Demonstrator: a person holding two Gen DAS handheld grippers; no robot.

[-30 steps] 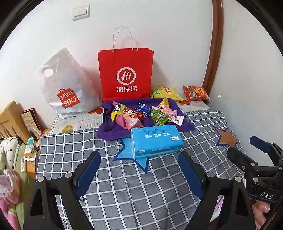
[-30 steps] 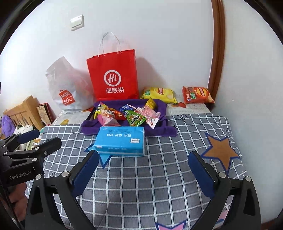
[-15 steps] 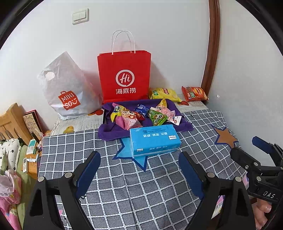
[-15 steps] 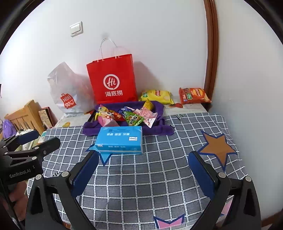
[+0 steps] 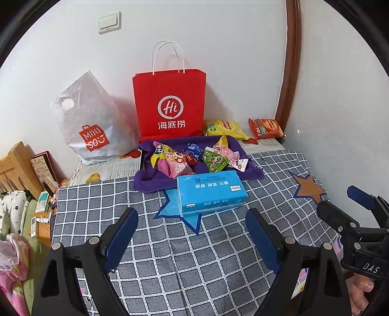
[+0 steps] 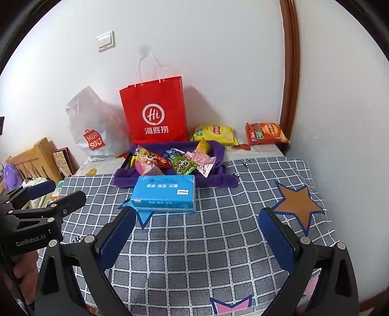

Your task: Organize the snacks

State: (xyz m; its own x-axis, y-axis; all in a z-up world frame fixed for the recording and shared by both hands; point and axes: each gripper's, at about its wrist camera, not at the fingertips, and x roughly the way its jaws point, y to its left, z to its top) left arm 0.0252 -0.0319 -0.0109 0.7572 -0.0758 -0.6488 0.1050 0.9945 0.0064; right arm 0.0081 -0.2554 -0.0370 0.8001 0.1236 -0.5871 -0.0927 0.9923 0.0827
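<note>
While both hover empty, left gripper [image 5: 192,239] and right gripper [image 6: 197,239] spread wide. Snack packets [image 5: 198,158] on purple cloth [image 5: 150,178]: light, crinkly, likely slippery; pinch sealed edge.

White walls [image 5: 218,36] meet at far right, brown trim [image 5: 290,60] in corner; switch [image 5: 109,22] upper left; prob. wooden furniture [image 5: 14,167] left.

2 chip bags [image 5: 223,127], 2 shopping bags [image 5: 169,104], 1 tissue pack [image 5: 210,191], 2 grippers [image 5: 192,233].
</note>
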